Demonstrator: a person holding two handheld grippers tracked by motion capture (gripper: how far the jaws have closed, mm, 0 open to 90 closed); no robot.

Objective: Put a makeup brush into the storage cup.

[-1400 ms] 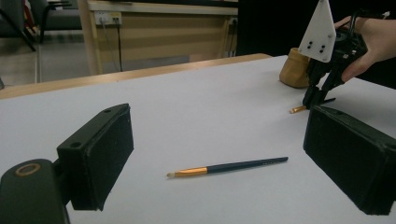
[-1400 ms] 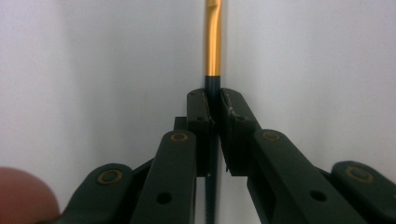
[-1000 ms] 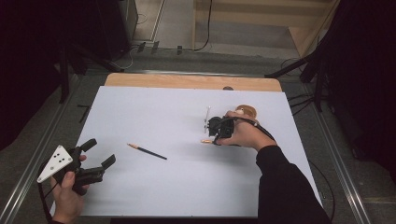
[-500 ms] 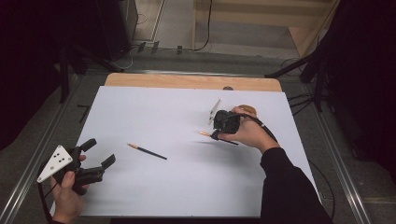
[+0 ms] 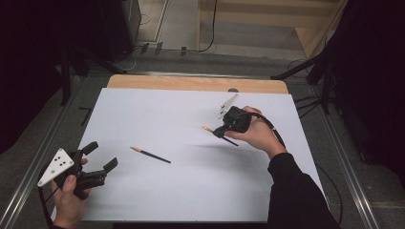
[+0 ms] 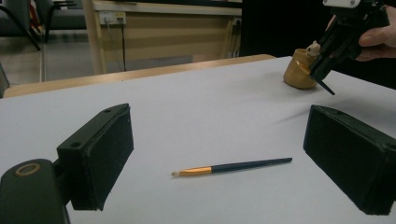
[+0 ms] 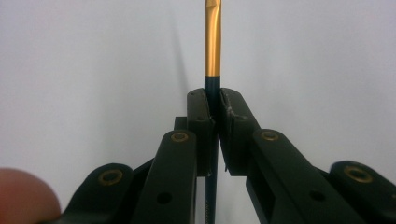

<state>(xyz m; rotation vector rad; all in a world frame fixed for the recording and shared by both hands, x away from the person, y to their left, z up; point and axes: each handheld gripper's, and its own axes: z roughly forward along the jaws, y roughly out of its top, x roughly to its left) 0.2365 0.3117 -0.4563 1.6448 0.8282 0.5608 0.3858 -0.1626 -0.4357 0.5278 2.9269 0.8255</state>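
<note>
My right gripper [image 5: 223,132] has its fingers clamped on a paintbrush [image 7: 213,44], lifted above the worktop [image 5: 191,191] at far right. I should carry it level to the gold pot [image 6: 296,74], squeezing firmly. My left gripper [image 5: 99,160], fingers apart, waits near the second paintbrush [image 6: 233,166].

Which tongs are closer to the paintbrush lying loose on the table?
Left. The left tongs sit open just beside the loose paintbrush; the right tongs, clamping another paintbrush, are farther off.
</note>
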